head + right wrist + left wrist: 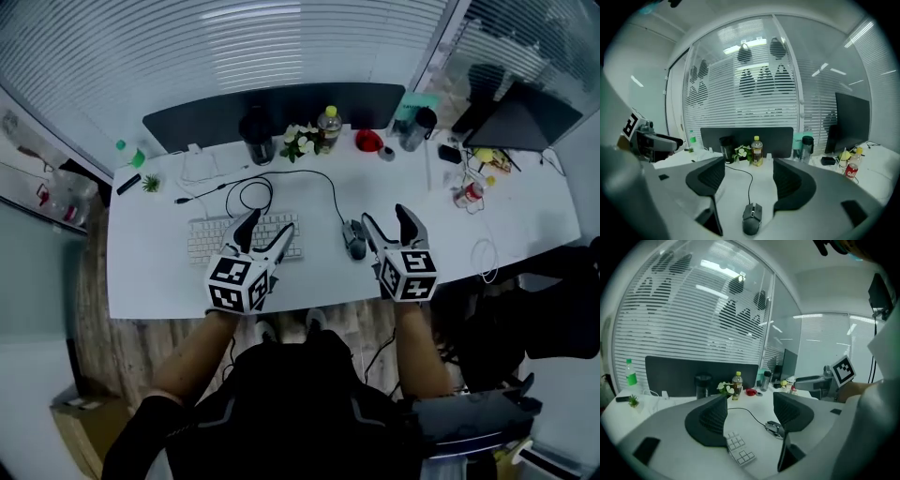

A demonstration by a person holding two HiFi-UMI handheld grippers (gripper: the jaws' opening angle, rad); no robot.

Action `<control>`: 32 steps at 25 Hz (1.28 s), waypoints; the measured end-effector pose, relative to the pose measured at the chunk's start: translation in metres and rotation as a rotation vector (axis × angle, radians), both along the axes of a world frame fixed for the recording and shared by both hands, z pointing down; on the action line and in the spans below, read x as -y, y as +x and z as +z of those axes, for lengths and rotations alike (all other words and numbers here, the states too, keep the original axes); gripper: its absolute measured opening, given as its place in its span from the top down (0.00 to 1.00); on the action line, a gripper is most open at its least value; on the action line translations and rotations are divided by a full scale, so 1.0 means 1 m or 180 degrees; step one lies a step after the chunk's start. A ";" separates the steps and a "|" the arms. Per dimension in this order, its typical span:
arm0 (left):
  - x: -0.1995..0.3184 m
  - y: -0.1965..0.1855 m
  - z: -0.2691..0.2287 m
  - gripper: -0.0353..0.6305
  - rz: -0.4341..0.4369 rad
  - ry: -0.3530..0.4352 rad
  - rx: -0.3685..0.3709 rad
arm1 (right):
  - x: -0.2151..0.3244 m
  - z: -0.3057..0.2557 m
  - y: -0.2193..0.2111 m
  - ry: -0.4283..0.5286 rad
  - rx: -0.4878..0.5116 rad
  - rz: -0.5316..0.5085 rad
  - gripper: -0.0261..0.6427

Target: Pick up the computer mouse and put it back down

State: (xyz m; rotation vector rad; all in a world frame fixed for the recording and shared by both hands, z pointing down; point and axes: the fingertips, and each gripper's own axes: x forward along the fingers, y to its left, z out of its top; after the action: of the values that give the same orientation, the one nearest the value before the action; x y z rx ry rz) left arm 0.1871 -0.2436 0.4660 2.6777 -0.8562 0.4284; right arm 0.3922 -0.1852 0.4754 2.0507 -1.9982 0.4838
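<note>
Near edge of the table (150, 277): the person's two forearms are reaching in over it, each carrying tongs angled gently downward. The left tongs (270, 223) are hovering over the right end of the keyboard (211, 240), jaws spread with nothing between them. Judging by the pose, they are only standing by, out of the way of the job. The right tongs (385, 216) are also gaping wide and gripping nothing, and their own view is showing why. The mouse (752, 218) is lying low and centred in the gap ahead of the jaws, apart from both pads, so the spread looks set to straddle its body; the lift is not yet beginning. The mouse is sitting flat on the table just right of the keyboard, a little in from the near edge. Its cable (323, 183) is running toward the far edge, then looping back left behind the keyboard. Along the far edge a black cup (257, 141), a flower bunch (298, 142), a bottle (328, 127) and a red item (368, 141) are standing before a dark panel (281, 108), well clear of the approach.
</note>
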 end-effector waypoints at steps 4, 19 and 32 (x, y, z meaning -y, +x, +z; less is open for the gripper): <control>0.000 0.013 0.036 0.48 0.0002 -0.0105 0.0105 | 0.004 0.042 0.009 -0.0188 0.0069 -0.0077 0.47; -0.025 0.045 0.165 0.48 0.0082 -0.0754 0.0621 | 0.004 0.188 0.001 -0.1011 0.0364 -0.0334 0.40; -0.034 0.040 0.222 0.48 0.0005 -0.0970 0.0922 | -0.002 0.261 -0.017 -0.1395 0.0305 -0.0381 0.40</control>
State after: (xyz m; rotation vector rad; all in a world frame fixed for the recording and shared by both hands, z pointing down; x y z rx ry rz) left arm 0.2271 -0.2094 0.6880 2.3692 -0.7904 0.8873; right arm 0.3752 -0.1833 0.7360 1.6605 -1.8460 0.9162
